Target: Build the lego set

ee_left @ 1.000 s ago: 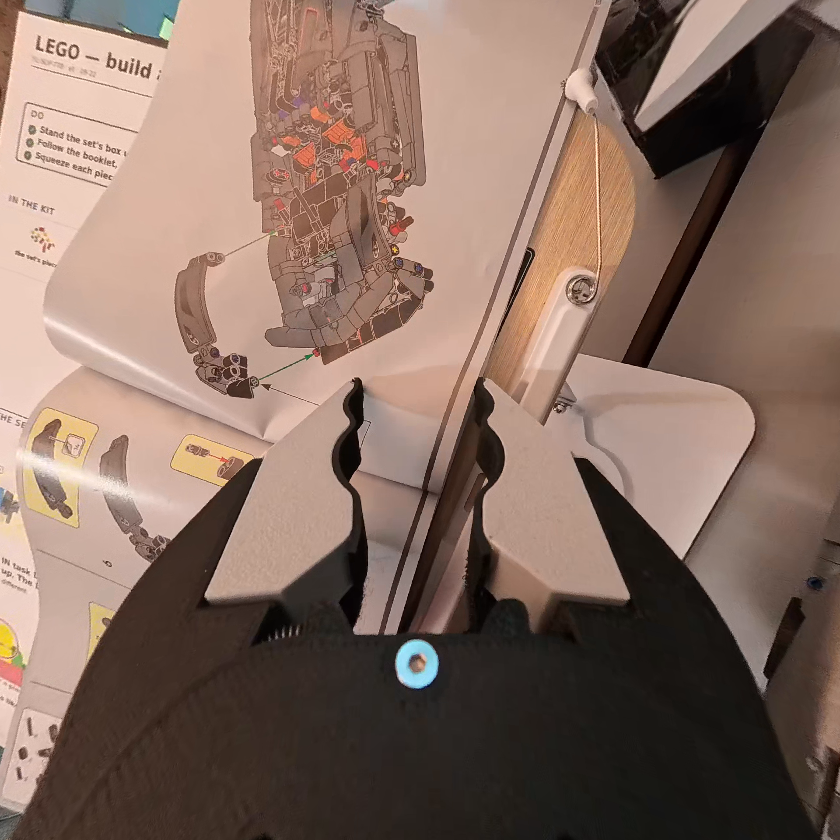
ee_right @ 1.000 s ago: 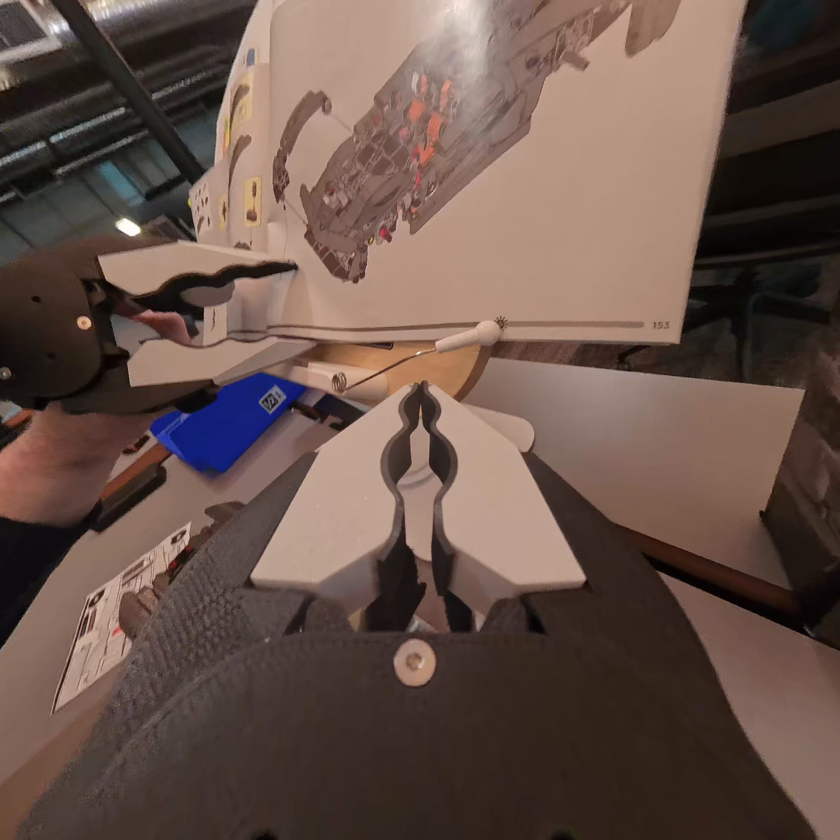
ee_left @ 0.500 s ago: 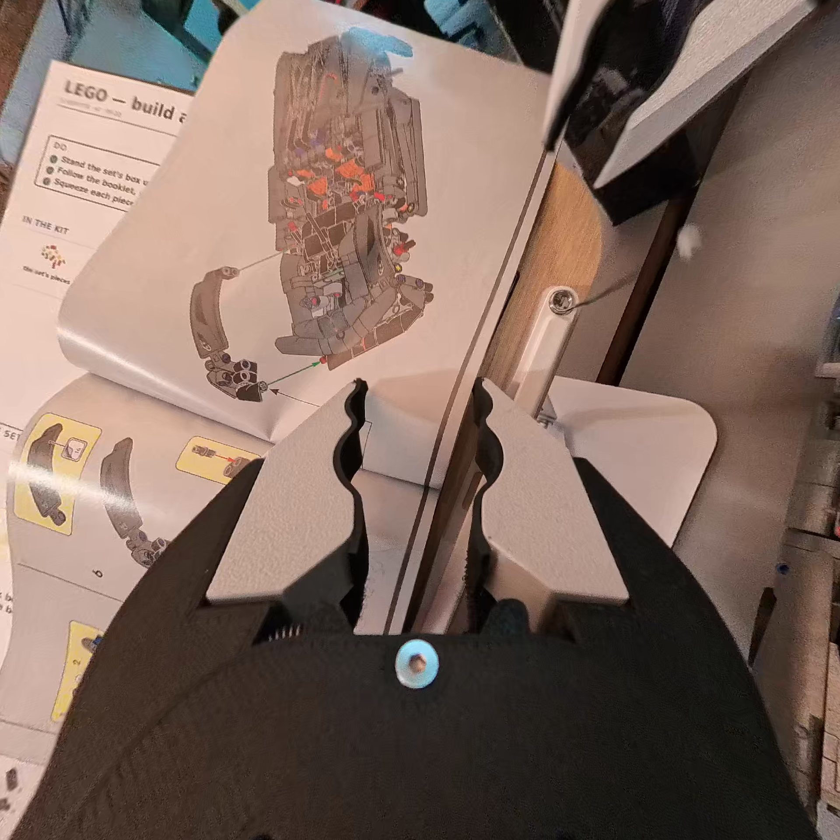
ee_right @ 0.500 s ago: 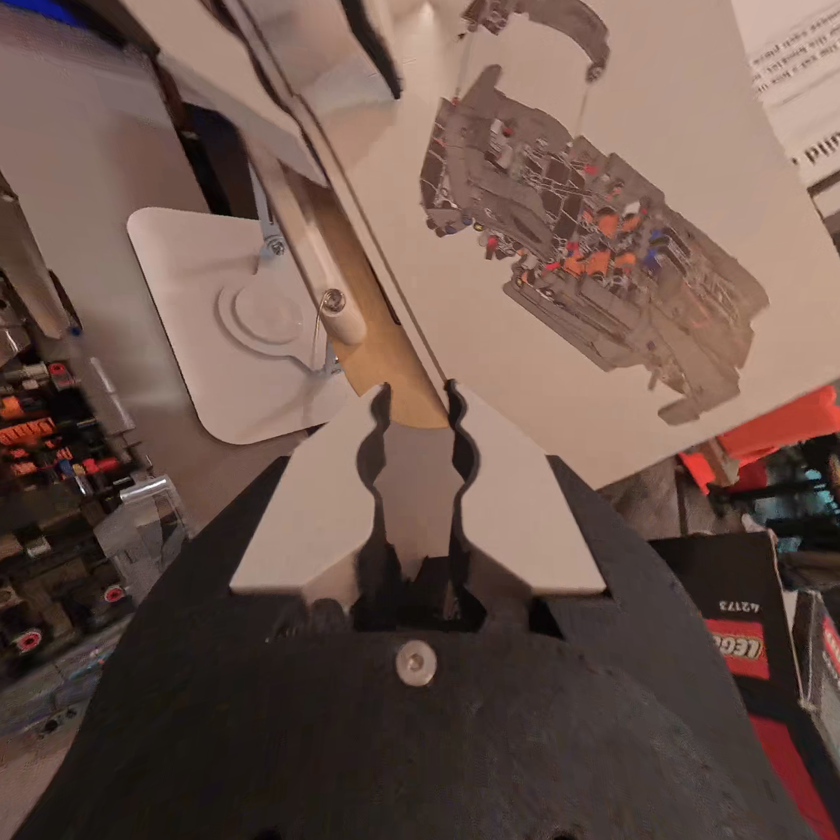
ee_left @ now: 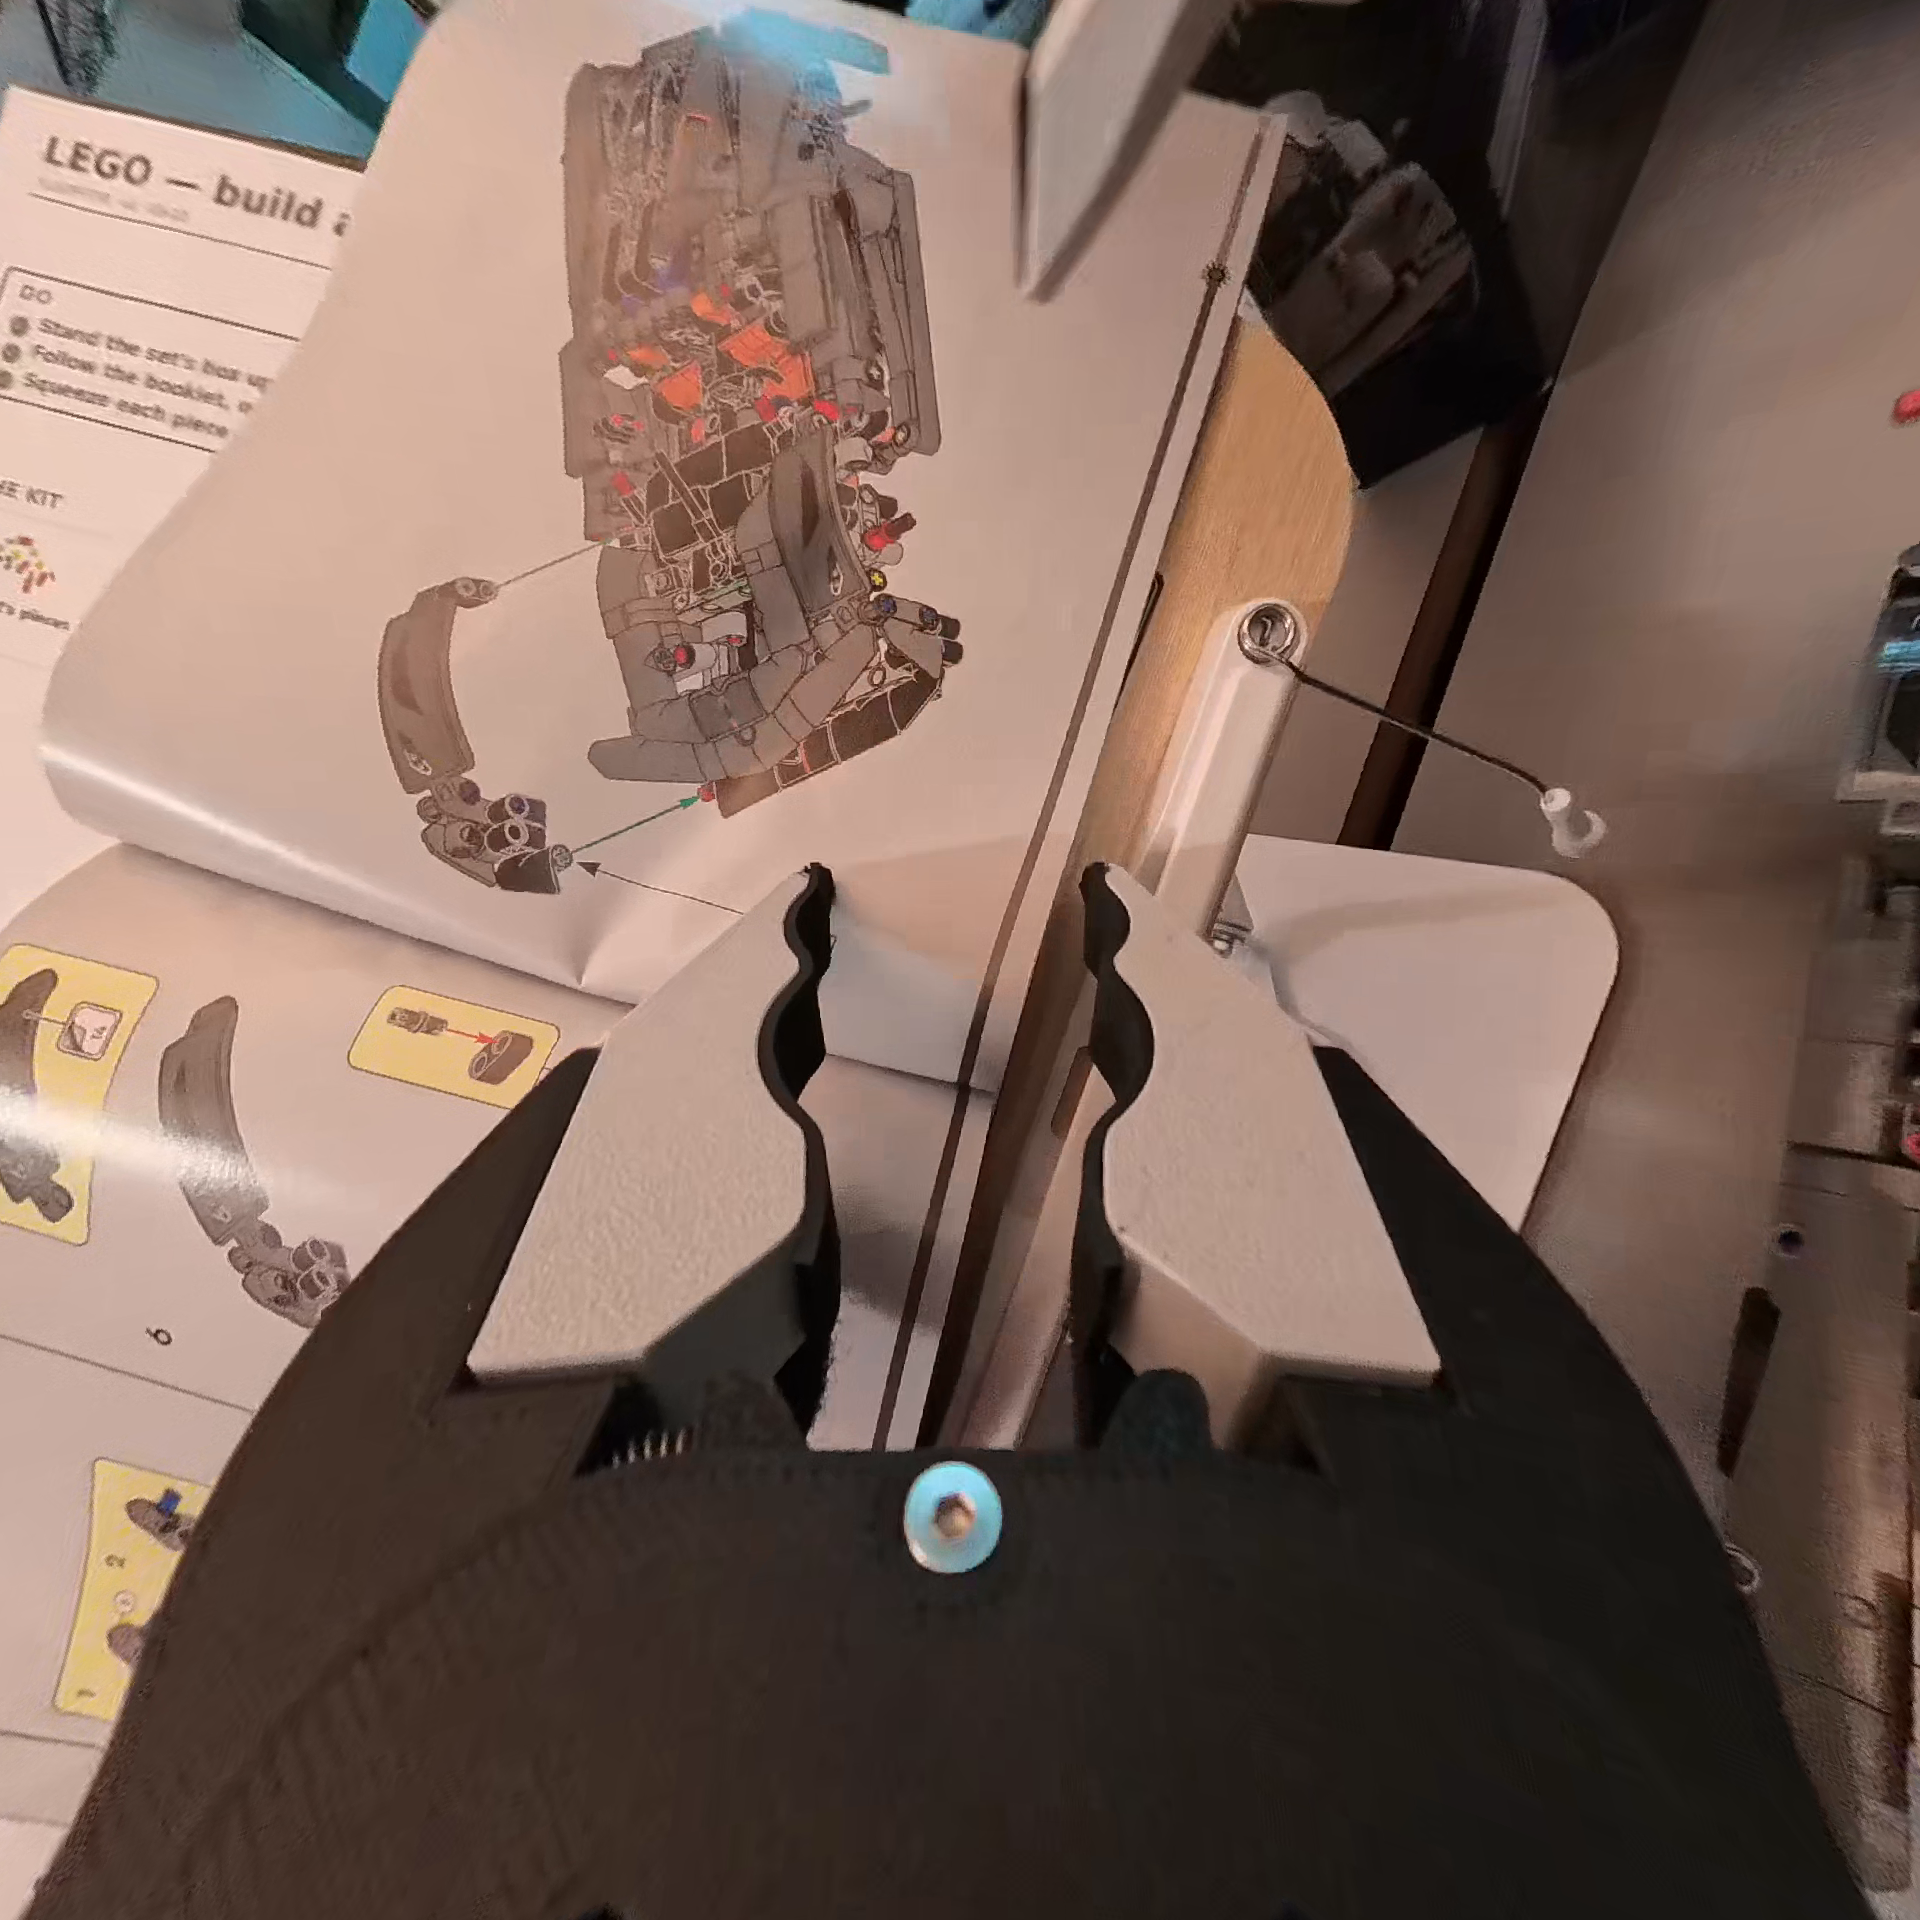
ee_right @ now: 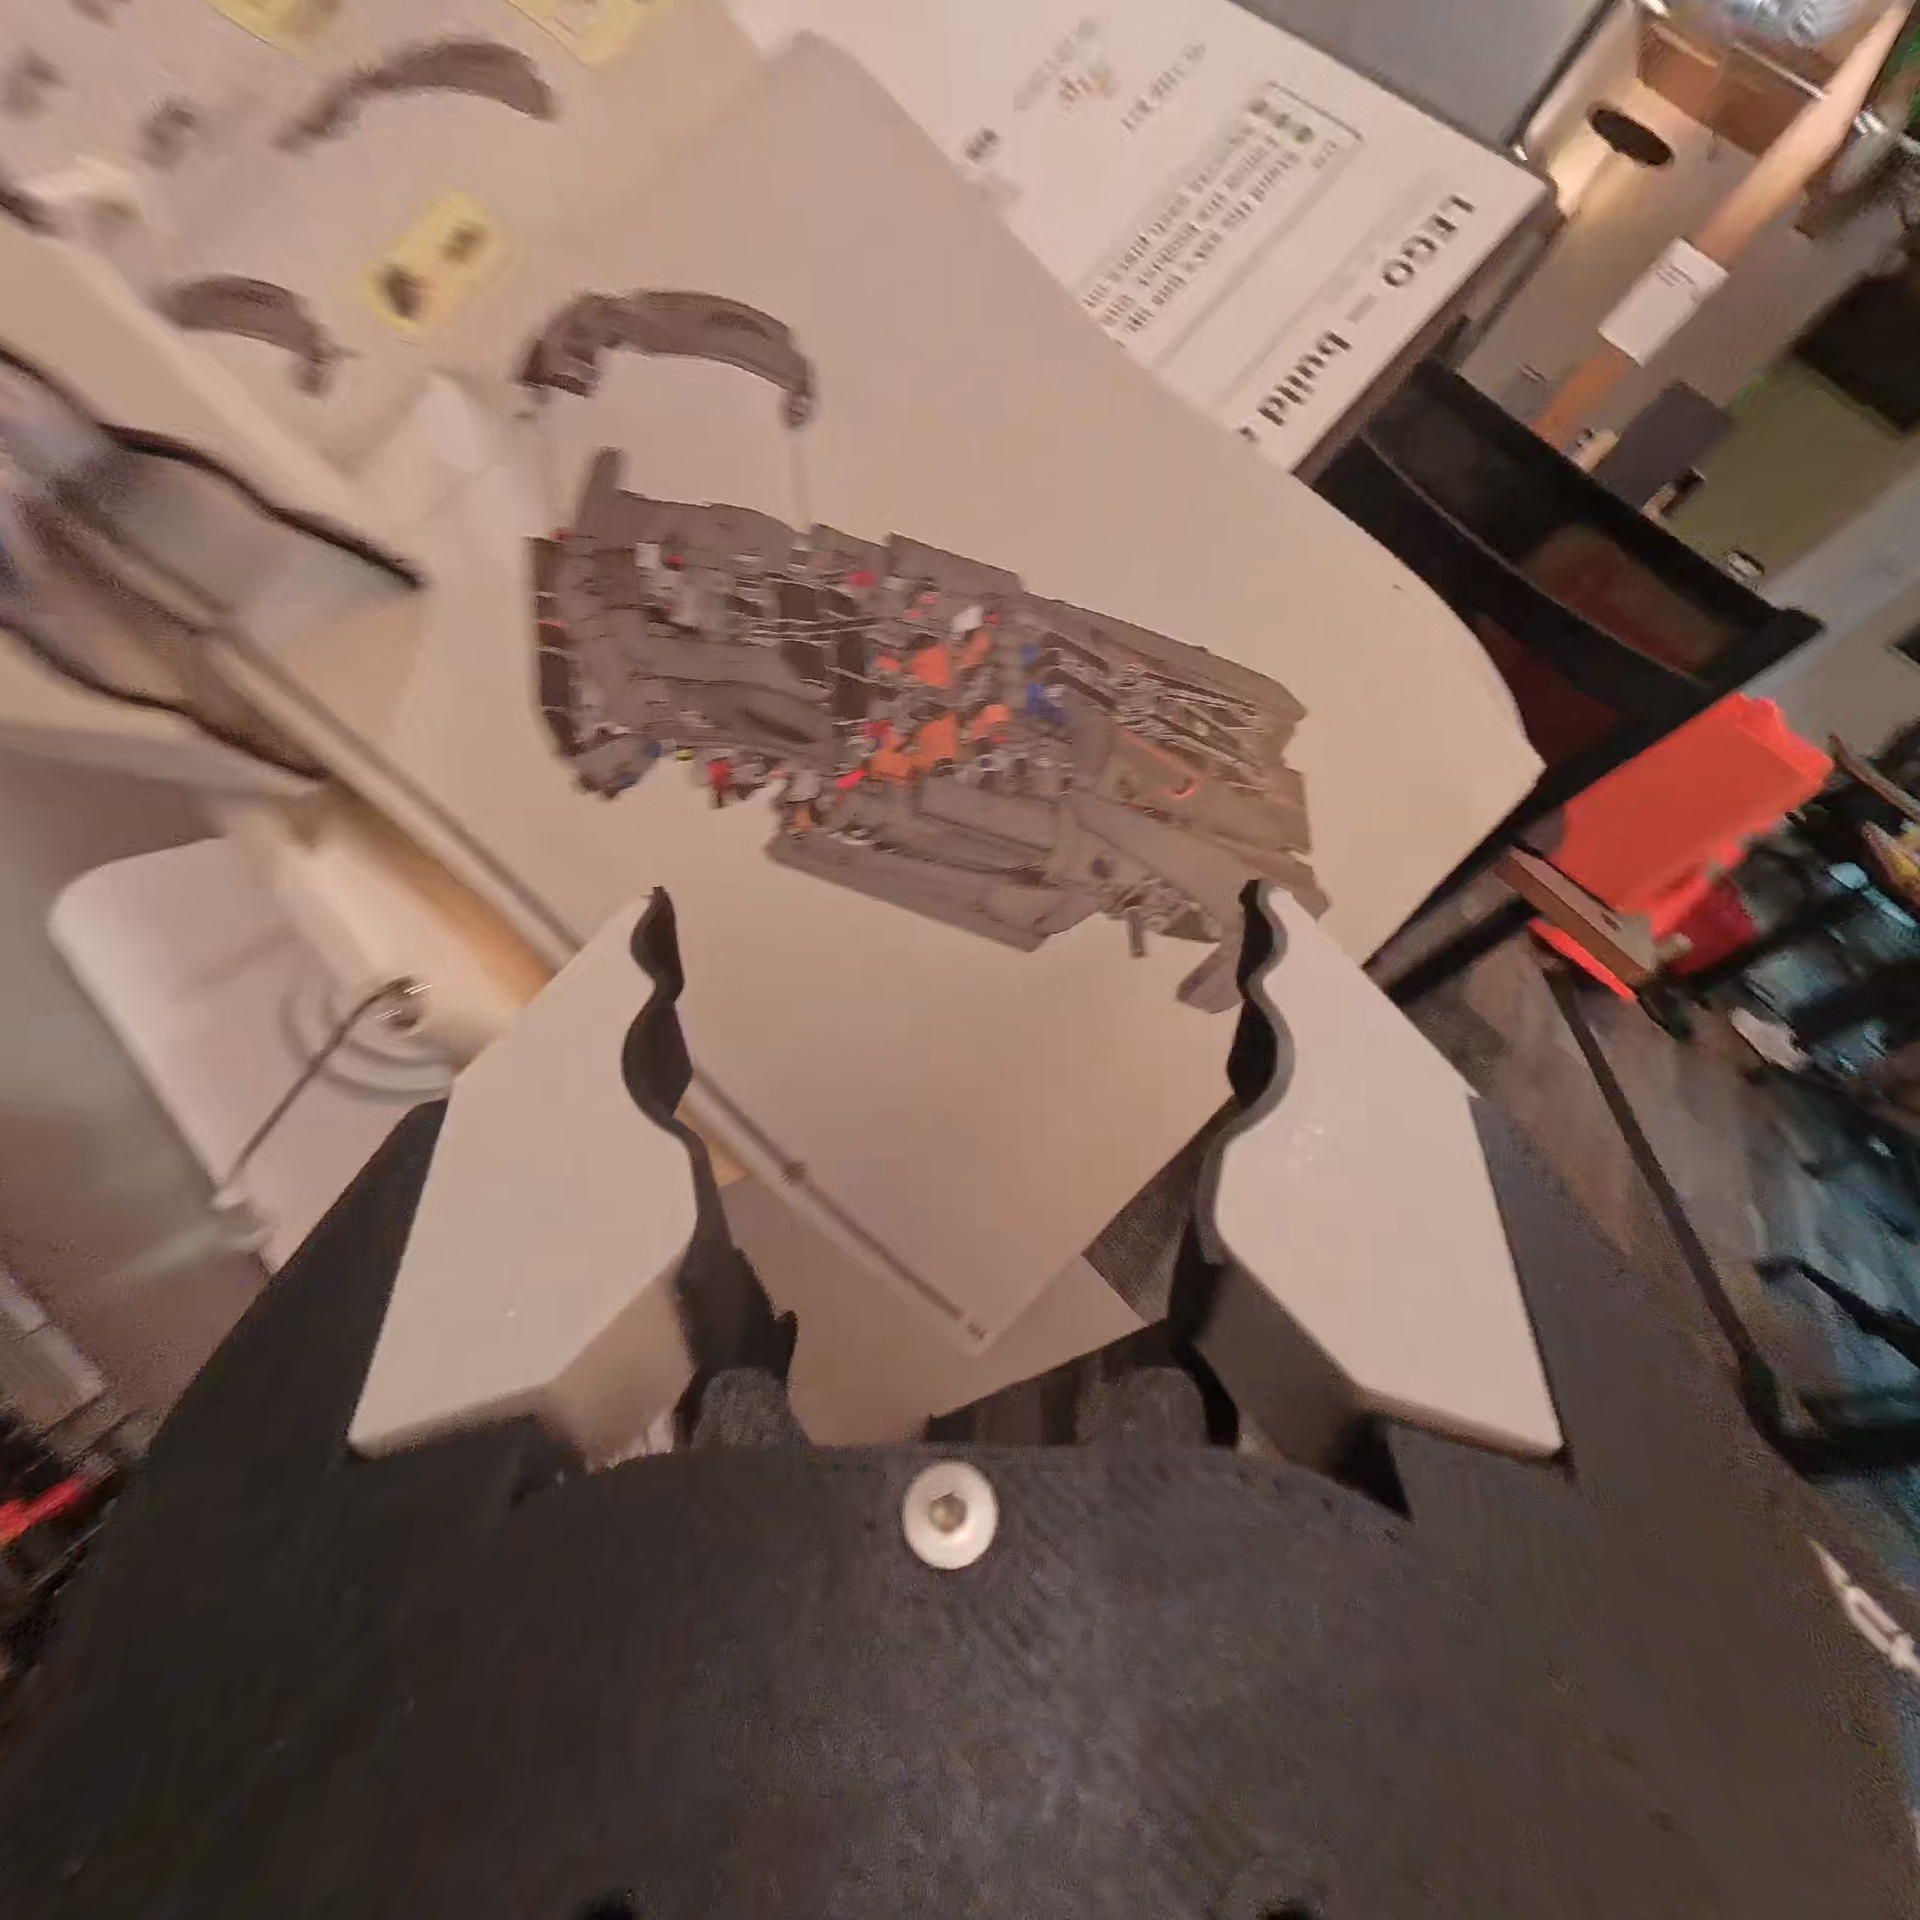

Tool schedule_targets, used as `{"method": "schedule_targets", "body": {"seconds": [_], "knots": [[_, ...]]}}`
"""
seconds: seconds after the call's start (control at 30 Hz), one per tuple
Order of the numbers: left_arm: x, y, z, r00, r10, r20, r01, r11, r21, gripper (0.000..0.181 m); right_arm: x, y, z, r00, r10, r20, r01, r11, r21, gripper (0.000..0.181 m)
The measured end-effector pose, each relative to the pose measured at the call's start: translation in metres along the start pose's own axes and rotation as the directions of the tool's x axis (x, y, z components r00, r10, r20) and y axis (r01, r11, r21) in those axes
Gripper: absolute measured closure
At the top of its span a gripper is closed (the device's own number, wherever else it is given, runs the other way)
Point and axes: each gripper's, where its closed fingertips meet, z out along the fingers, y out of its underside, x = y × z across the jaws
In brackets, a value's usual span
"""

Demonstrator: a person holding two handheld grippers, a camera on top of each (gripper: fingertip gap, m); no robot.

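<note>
The open instruction booklet [ee_left: 727,416] leans on a stand with a wooden board [ee_left: 1268,499] and a white base [ee_left: 1455,987]. My left gripper [ee_left: 954,883] straddles the booklet's bottom edge and clamps the pages against the stand. My right gripper [ee_right: 954,904] is open wide and empty, right in front of the lower corner of the right page [ee_right: 935,416]. One of its fingers [ee_left: 1101,135] shows at the top of the left wrist view. The stand's wire page clip [ee_left: 1564,826] is swung off the page. The left gripper [ee_right: 156,561] shows blurred at the left.
A printed sheet [ee_left: 156,260] stands behind the booklet. In the right wrist view an orange bin [ee_right: 1683,810] and a black box [ee_right: 1558,561] stand beyond the page, and the stand's base [ee_right: 156,935] is at the left. Cluttered parts lie along the right edge [ee_left: 1881,727].
My right gripper has gone from shut to wide open and swung round to the page's lower corner. The wire clip has swung off the page. My left gripper has kept its hold.
</note>
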Motion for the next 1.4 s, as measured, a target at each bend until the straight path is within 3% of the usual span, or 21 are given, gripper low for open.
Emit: {"method": "schedule_targets", "body": {"seconds": [0.07, 0.2, 0.4, 0.57, 0.7, 0.77, 0.9, 1.0, 1.1, 1.4], "knots": [[0.001, 0.000, 0.002, 1.000, -0.023, -0.020, 0.023, 1.000, -0.001, 0.133, 0.007, 0.001, 0.014, 1.000, 0.000, -0.018, -0.001, 0.999, -0.049, 0.069], [0.000, 0.001, 0.003, 0.999, -0.038, -0.016, 0.038, 0.999, 0.014, 0.135, 0.010, 0.010, 0.034, 0.999, 0.047, 0.000, -0.047, 0.991, -0.129, 0.082], [-0.001, 0.002, 0.004, 0.998, -0.049, -0.026, 0.049, 0.998, 0.028, 0.136, 0.002, 0.010, 0.035, 0.994, 0.097, 0.045, -0.091, 0.989, -0.113, 0.095], [0.000, 0.003, 0.005, 0.999, -0.042, -0.022, 0.042, 0.999, 0.033, 0.134, 0.001, 0.007, 0.032, 1.000, 0.030, 0.010, -0.029, 0.994, -0.104, 0.104], [-0.001, 0.002, 0.004, 0.999, -0.049, -0.021, 0.050, 0.998, 0.042, 0.136, 0.002, 0.001, 0.026, 0.998, -0.057, -0.030, 0.053, 0.994, -0.100, 0.128], [-0.001, 0.001, 0.005, 0.999, -0.047, -0.018, 0.047, 0.998, 0.043, 0.135, -0.002, -0.003, 0.021, 0.997, -0.076, -0.016, 0.075, 0.994, -0.079, 0.153], [-0.002, 0.001, 0.004, 0.998, -0.061, -0.015, 0.061, 0.997, 0.054, 0.137, -0.017, -0.007, 0.019, 0.997, -0.050, 0.066, 0.055, 0.996, -0.073, 0.179], [-0.001, 0.000, 0.003, 0.997, -0.078, -0.016, 0.079, 0.995, 0.064, 0.134, -0.026, -0.021, 0.012, 0.992, 0.014, 0.128, -0.011, 1.000, -0.025, 0.181], [-0.001, -0.003, 0.000, 0.995, -0.098, -0.015, 0.099, 0.991, 0.087, 0.130, -0.043, -0.037, 0.001, 0.957, 0.105, 0.272, -0.107, 0.994, -0.006, 0.181], [0.000, -0.027, -0.029, 0.983, -0.173, 0.055, 0.156, 0.959, 0.238, 0.076, -0.079, -0.106, -0.024, 0.789, 0.309, 0.532, -0.395, 0.917, 0.054, 0.181]]}}
